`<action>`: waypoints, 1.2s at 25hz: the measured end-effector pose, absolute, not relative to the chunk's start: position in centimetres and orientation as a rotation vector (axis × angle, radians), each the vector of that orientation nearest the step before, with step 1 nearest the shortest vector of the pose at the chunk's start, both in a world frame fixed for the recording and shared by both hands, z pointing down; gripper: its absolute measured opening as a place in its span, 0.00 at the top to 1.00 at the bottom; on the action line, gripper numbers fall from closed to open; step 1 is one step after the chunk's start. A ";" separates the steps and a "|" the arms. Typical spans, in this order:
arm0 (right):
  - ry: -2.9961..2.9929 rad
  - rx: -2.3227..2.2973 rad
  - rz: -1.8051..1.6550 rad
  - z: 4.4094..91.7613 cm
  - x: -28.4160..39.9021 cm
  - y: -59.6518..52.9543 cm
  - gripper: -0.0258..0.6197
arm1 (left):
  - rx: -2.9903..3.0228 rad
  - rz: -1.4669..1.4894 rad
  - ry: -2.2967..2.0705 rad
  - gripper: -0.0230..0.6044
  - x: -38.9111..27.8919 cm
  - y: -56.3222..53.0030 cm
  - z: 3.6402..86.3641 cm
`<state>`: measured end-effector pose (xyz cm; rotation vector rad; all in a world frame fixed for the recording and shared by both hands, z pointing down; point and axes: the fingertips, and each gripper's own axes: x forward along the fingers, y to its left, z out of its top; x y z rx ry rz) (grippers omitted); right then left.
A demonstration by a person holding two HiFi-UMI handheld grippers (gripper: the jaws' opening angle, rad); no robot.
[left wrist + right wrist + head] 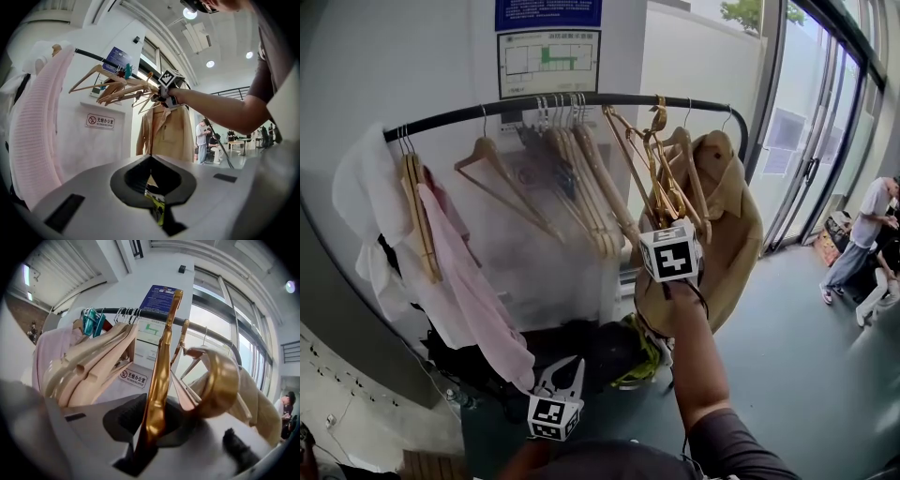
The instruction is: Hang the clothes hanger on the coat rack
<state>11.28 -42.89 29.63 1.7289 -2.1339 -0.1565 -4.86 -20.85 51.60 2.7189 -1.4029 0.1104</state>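
A black rail of the coat rack runs across the head view with several wooden hangers on it. My right gripper is raised under the rail, shut on a gold hanger. In the right gripper view the gold hanger rises from between the jaws of the right gripper, and its top crosses the rail. Whether the hook rests on the rail I cannot tell. My left gripper hangs low near my body. In its own view the left gripper is shut on nothing.
A pink garment and a white one hang at the left, and a beige jacket at the rail's right end. Dark bags lie on the floor below. Glass doors and people are at the right.
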 end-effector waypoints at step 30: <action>-2.051 1.615 0.012 28.2 7.6 -48.1 0.86 | 2.682 0.086 -1.489 0.95 -6.9 -19.7 51.1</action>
